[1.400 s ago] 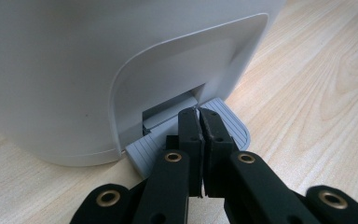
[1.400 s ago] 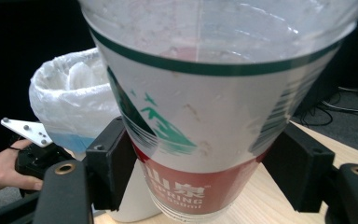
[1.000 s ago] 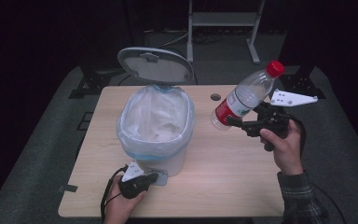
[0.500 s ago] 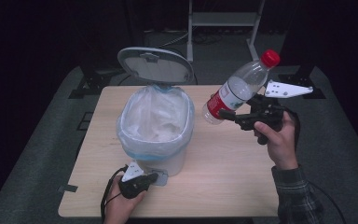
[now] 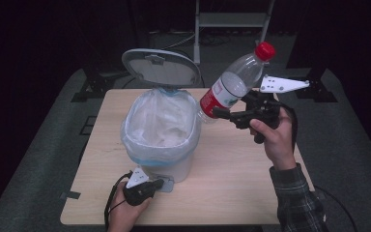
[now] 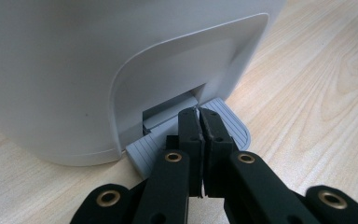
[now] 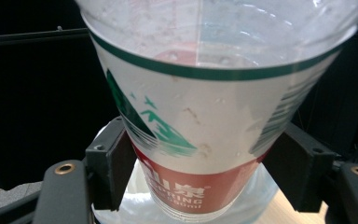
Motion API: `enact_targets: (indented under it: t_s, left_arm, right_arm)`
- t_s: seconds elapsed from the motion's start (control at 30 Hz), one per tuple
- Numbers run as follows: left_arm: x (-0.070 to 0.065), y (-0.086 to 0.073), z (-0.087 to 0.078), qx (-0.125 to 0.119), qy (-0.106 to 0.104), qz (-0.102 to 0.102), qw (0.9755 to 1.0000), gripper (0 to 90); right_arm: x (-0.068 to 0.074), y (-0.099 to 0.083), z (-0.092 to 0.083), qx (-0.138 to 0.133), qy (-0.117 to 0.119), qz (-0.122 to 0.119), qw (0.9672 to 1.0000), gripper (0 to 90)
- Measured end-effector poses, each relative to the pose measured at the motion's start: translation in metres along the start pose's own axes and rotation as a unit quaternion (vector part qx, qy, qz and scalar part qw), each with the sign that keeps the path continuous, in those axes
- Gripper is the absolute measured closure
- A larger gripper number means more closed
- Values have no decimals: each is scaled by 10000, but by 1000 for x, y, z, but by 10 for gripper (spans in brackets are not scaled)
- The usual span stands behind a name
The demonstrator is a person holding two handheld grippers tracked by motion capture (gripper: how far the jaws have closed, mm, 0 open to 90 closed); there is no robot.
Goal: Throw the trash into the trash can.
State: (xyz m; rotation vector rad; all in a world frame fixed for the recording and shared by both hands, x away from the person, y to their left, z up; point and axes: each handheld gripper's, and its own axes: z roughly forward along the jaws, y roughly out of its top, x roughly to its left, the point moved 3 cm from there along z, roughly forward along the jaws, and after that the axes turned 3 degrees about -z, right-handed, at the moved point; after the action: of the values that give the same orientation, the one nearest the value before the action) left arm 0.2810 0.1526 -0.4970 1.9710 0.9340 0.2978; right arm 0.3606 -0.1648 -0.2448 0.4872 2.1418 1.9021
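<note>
Left claw (image 6: 199,122), shut, presses the bin's pedal (image 6: 223,126) so the lid (image 5: 160,67) stands open, while the right claw (image 5: 221,112), gripping the bottle (image 5: 232,84), has lifted it toward the bin (image 5: 162,130) from three o'clock, nearly ready to drop.

Bin (image 5: 162,145) sits left of center on the desk (image 5: 236,188), mouth open, white bag inside. Raised lid (image 5: 160,67) blocks the way in from behind the bin. Way in from above and from the bin's right is free. Bottle (image 5: 234,82) hangs tilted just right of the bin rim, above bare desk. Pedal (image 6: 186,135) at the bin's front is pressed by shut jaws.
</note>
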Motion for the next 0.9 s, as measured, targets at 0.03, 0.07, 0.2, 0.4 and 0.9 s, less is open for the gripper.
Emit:
enact_targets:
  t_s: [0.03, 0.07, 0.2, 0.4, 0.9]
  left_arm:
    - [0, 0, 0, 3, 0, 0, 10000, 880]
    - [0, 0, 0, 1, 1, -3, 10000, 880]
    - [0, 0, 0, 13, -1, -9, 10000, 880]
    - [0, 0, 0, 7, -2, -25, 10000, 880]
    - [1, 0, 0, 12, 5, -16, 10000, 879]
  right_arm:
    - [1, 1, 2, -31, 31, 31, 10000, 279]
    - [1, 1, 3, -31, 38, 20, 10000, 279]
    - [2, 1, 11, -42, 93, 40, 9999, 279]
    - [3, 1, 21, -56, 193, 68, 9998, 278]
    - [8, -7, 47, -27, 344, 54, 9994, 274]
